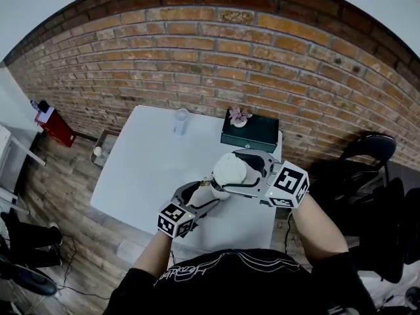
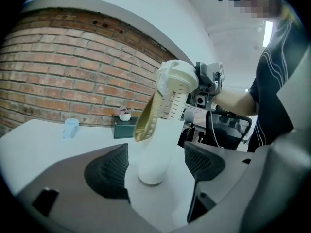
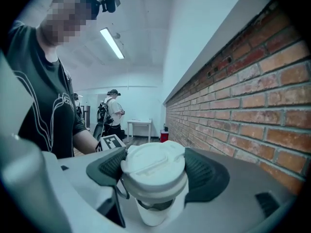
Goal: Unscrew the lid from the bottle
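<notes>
In the head view, the left gripper (image 1: 201,193) and the right gripper (image 1: 230,173) meet from opposite sides above a matte white table (image 1: 141,176). Each carries one black-and-white marker cube (image 1: 176,220) (two in all). Between the grippers is the single tall, smooth white bottle (image 1: 215,191). Its round white plastic lid (image 1: 228,167) faces up toward the camera, inside the right gripper's jaws. Beyond the right gripper's tips sits one dark green box (image 1: 252,136) with a small pink flower pot (image 1: 238,117) on top. One clear tumbler (image 1: 181,120) stands beyond the left gripper.

In the left gripper view, the two dark textured pads (image 2: 109,171) stand apart. The bottle's base lies between them with a sliver of gap on each side, so this gripper is open around it. The bottle's long axis runs upward and leans, with the top tipped right toward the right gripper. A gold ribbed piece (image 2: 147,118) lies against its side (what it is I cannot tell).

In the right gripper view, both cross-hatched pads press the white plastic lid's sides and clamp it. The neck and body run downward below the jaws.
</notes>
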{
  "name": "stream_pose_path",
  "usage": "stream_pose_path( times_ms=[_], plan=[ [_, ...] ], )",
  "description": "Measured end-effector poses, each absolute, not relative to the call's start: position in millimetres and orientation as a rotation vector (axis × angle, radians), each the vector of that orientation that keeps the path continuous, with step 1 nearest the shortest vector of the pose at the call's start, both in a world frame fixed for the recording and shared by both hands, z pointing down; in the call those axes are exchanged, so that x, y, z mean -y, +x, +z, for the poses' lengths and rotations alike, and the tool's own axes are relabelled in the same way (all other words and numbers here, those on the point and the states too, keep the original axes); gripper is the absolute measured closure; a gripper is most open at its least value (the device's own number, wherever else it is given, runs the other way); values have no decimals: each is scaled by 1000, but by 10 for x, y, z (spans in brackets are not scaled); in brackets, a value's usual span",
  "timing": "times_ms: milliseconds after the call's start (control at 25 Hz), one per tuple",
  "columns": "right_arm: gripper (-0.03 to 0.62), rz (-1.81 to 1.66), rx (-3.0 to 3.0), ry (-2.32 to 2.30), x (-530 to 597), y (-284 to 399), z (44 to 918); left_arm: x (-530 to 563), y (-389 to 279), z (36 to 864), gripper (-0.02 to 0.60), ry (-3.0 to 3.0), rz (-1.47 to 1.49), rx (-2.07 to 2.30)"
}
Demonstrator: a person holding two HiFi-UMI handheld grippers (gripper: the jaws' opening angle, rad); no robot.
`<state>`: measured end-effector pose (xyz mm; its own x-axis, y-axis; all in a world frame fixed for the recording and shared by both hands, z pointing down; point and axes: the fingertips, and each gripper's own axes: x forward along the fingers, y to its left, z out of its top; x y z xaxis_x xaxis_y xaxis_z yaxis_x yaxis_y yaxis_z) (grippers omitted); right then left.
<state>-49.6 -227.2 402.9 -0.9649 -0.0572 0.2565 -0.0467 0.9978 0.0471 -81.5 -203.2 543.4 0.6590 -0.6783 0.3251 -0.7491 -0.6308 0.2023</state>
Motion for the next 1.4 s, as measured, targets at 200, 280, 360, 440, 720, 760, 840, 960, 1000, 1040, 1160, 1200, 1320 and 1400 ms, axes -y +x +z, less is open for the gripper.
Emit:
stream_pose_path(
  times_ms=[200,280,360,440,720,760,840,960,1000,1040,1160,1200,1320,1400],
  plan=[
    [224,-150,2961,233,2115,-408,3527,1749,-973,5126,417,2568,272,1162],
    [224,-182,3001,319,2021,-354,3304,1651,-1054,4905,480,2588,254,1206],
    [224,-203,3036,398,1889,-302,3098,1555,-1156,4649,518,2576,220,1268],
    [225,-203,3065,474,1736,-250,2929,1438,-1254,4364,535,2544,163,1316],
    [226,-86,3112,765,1194,-74,2725,894,-1379,3567,549,2514,-121,1275],
    [226,-64,3108,794,1111,-60,2738,800,-1356,3499,549,2534,-130,1258],
    [228,-23,3095,836,944,-48,2790,617,-1295,3394,551,2576,-137,1214],
    [232,20,3043,864,730,-70,2988,409,-1207,3375,551,2645,-80,1162],
    [232,38,3014,868,686,-85,3092,370,-1185,3416,551,2656,-50,1150],
    [233,56,2977,872,657,-101,3208,342,-1166,3473,551,2655,-26,1136],
    [233,96,2878,877,564,-125,3510,238,-1105,3623,551,2622,-9,1074],
    [233,114,2871,872,515,-124,3566,197,-1083,3648,551,2621,-8,1061],
    [233,149,2879,868,400,-114,3606,121,-1046,3651,551,2639,14,1051],
    [233,152,2884,874,371,-120,3589,98,-1050,3616,551,2645,18,1051]
  ],
)
